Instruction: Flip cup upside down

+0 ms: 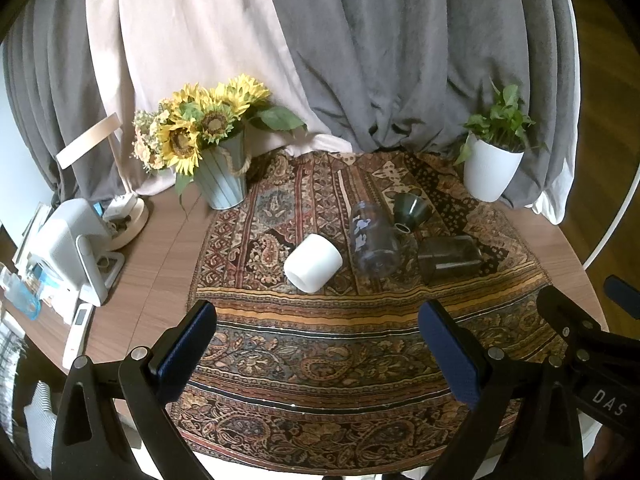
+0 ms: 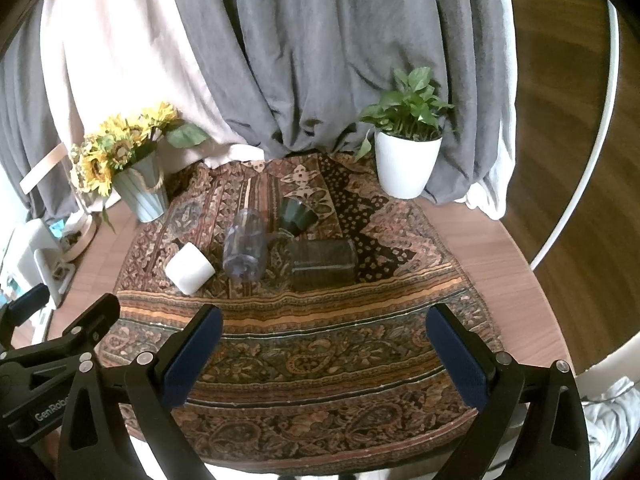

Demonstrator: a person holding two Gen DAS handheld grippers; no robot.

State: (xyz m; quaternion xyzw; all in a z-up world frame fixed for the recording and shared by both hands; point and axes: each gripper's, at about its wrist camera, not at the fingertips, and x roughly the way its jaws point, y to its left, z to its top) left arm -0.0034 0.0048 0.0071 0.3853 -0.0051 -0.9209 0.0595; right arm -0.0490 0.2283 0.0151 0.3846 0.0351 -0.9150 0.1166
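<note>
Several cups lie on their sides on a patterned cloth [image 1: 320, 344]. A white cup [image 1: 313, 263] lies at the left, also in the right wrist view [image 2: 190, 269]. A clear printed glass [image 1: 372, 240] [image 2: 245, 245] lies beside it. A dark green cup [image 1: 412, 207] [image 2: 298, 213] lies behind, and a dark smoky glass [image 1: 450, 258] [image 2: 323, 264] lies at the right. My left gripper [image 1: 318, 318] is open and empty, well short of the cups. My right gripper [image 2: 324, 322] is open and empty, also short of them.
A sunflower pot [image 1: 222, 176] [image 2: 142, 190] stands back left and a white plant pot [image 1: 490, 172] [image 2: 404, 164] back right. Curtains hang behind. A lamp base [image 1: 128, 216], a white device [image 1: 70, 248] and a remote [image 1: 78, 334] sit on the round wooden table's [image 1: 160, 264] left side.
</note>
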